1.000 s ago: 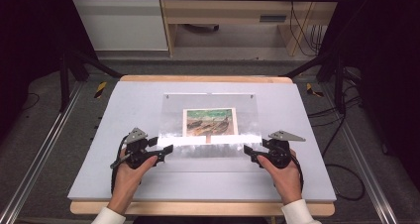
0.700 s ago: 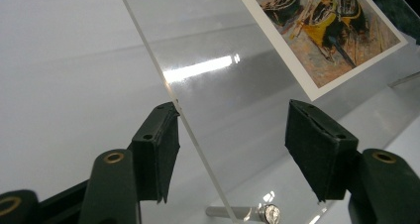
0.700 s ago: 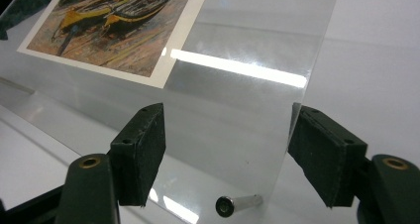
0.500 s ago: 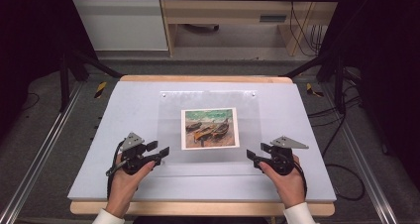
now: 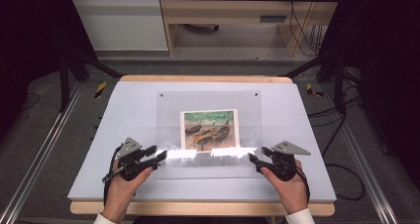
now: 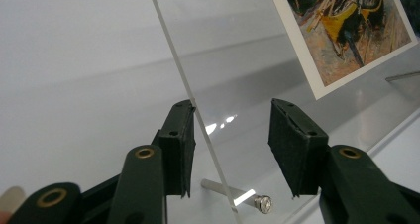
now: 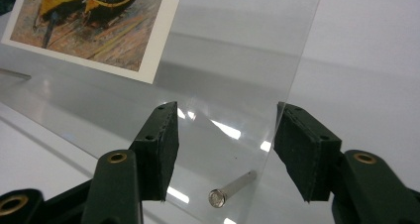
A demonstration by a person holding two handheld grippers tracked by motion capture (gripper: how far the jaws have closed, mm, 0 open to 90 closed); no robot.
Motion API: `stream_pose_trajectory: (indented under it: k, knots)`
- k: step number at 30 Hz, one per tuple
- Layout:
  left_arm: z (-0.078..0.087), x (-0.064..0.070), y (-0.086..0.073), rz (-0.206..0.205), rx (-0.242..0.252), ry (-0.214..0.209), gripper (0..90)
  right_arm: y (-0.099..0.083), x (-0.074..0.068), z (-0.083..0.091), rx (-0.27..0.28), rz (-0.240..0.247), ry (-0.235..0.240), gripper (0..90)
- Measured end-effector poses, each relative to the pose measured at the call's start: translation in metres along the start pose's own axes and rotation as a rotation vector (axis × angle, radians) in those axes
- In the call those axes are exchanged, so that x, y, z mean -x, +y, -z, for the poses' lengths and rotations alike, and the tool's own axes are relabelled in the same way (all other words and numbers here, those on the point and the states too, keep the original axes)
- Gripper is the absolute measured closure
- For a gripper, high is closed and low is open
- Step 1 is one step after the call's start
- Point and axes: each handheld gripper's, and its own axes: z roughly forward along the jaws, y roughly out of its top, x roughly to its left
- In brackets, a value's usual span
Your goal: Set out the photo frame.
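At near corners of acrylic sheet: left gripper jaws apart, straddling edge; right gripper likewise.

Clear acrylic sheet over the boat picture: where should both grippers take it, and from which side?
Take the clear acrylic sheet by its thin side edges near the front corners, left gripper from the left, right gripper from the right. Each side edge already stands between open jaws, and the sheet is flat, wide and thin, so a jaw above and below should clamp it; avoid the metal standoff pins.
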Motion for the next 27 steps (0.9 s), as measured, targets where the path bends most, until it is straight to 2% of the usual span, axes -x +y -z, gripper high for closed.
stream_pose_trajectory:
  k: [5,13,19,23,24,27]
  knots:
    - [0.005,0.005,-0.005,-0.010,-0.014,0.003,55.6,-0.003,-0.003,0.005,-0.002,0.023,-0.015,47.5]
    - [0.012,0.008,-0.008,-0.003,-0.031,0.009,62.3,-0.009,-0.008,0.012,-0.011,0.049,-0.039,53.8]
    - [0.017,0.015,-0.010,-0.028,-0.058,0.033,66.2,-0.014,-0.009,0.017,-0.023,0.046,-0.049,59.1]
    - [0.020,0.014,-0.011,-0.047,-0.075,0.037,69.2,-0.017,-0.009,0.020,-0.034,0.038,-0.043,62.0]
    - [0.020,0.016,-0.011,-0.014,-0.086,0.015,69.8,-0.017,-0.009,0.020,-0.035,0.037,-0.044,62.6]
    - [0.021,0.015,-0.012,-0.017,-0.088,0.009,70.7,-0.018,-0.008,0.021,-0.036,0.033,-0.039,63.7]
